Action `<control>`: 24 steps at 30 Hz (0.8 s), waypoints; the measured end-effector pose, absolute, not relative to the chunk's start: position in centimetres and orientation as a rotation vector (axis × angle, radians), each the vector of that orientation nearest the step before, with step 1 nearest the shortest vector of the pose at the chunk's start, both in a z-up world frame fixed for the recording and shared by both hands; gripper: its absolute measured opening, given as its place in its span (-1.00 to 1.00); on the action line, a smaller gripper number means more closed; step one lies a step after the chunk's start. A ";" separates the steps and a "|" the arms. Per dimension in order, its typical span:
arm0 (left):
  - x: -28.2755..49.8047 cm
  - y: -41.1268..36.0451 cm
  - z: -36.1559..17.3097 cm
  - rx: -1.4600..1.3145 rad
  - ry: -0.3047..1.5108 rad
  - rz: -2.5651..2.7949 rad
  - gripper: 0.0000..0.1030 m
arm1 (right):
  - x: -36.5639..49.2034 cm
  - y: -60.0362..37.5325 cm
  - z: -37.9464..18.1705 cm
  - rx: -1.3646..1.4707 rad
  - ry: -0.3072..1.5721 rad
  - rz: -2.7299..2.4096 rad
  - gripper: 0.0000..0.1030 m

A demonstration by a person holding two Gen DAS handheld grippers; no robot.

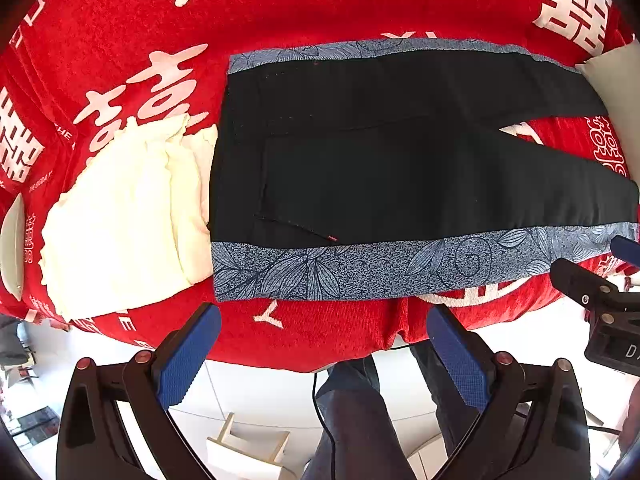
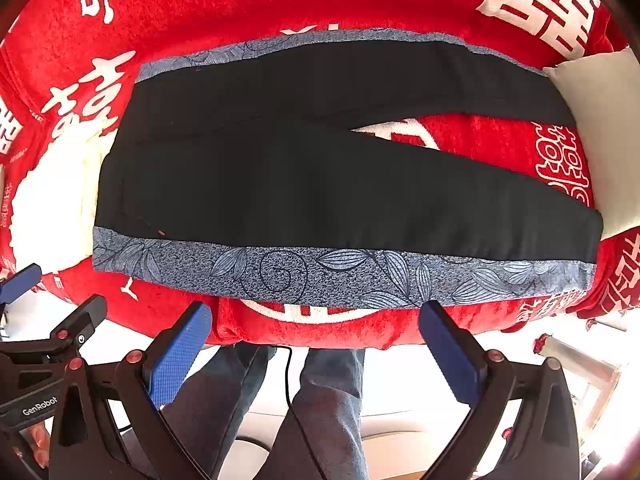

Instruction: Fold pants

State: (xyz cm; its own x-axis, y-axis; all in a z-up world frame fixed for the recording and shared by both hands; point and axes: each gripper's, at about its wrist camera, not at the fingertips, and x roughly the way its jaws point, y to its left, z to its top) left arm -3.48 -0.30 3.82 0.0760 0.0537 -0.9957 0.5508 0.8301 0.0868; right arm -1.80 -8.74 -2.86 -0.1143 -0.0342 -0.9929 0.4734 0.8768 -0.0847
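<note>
Black pants with blue floral side stripes lie flat on a red bedspread, waist to the left and legs spread apart to the right; they also show in the right wrist view. My left gripper is open and empty, hovering just off the near bed edge below the waist end. My right gripper is open and empty, off the near edge below the near leg's floral stripe. Each gripper appears at the edge of the other's view.
A cream frilly garment lies on the bed left of the waistband. A white pillow sits at the right by the leg hems. The red bedspread with white characters covers the bed. The person's legs and white floor are below.
</note>
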 end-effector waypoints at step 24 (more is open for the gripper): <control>-3.6 -2.1 3.2 0.531 1.474 -0.360 1.00 | -2.0 -9.6 -3.5 0.366 1.642 -0.421 1.00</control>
State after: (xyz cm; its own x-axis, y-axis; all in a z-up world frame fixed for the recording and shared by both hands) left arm -3.58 -2.11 3.17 0.0763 0.0903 -0.9930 0.5379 0.8348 0.1172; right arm -2.01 -9.57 -3.47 -0.1105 -0.0078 -0.9938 0.4719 0.8796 -0.0594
